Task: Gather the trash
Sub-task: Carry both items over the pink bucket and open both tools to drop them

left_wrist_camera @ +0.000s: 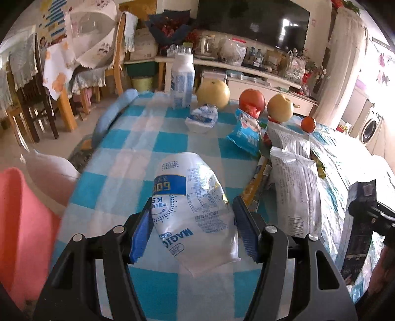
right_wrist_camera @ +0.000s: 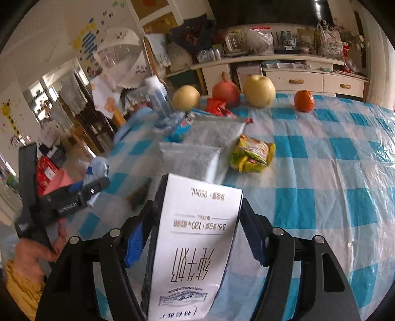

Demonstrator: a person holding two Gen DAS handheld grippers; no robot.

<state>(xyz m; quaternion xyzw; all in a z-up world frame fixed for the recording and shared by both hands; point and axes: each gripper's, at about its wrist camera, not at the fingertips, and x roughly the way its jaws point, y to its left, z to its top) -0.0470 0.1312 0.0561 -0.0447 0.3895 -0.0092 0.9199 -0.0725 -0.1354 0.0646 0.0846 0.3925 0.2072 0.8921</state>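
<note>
While the left gripper (left_wrist_camera: 191, 222) is clamping a crumpled white-and-blue pouch (left_wrist_camera: 195, 212) between its blue pads, that pouch is running lengthwise straight out along the fingers, its far end curling up over the checked cloth and its near end poking back between the jaws. Its print is reading upside down from the left wrist camera.

Over on the right, the right gripper (right_wrist_camera: 195, 222) is closing its jaws on a white milk carton (right_wrist_camera: 195, 242), both pads pressing its sides. The carton's long axis is lying along the fingers too, its far end pointing out over the table, lettering upside down to the right wrist camera. From the left wrist view the same carton (left_wrist_camera: 358, 229) is showing at the right edge, held clear above the cloth.

Below them, a blue-and-white checked plastic tablecloth (right_wrist_camera: 321, 172) is covering the table. Silver-grey packets (right_wrist_camera: 192, 158) are lying near the middle with a yellow-green wrapper (right_wrist_camera: 251, 155) just beside them. Along the far edge a white bottle (left_wrist_camera: 182, 81) is standing upright, then two yellow pears, a red fruit (right_wrist_camera: 226, 91) and a small orange (right_wrist_camera: 304, 100) in a row.

Behind, a cream sideboard (right_wrist_camera: 308, 79) crowded with bags and bottles is lining the wall, with a dark television (left_wrist_camera: 254, 22) above and wooden chairs on the left.
</note>
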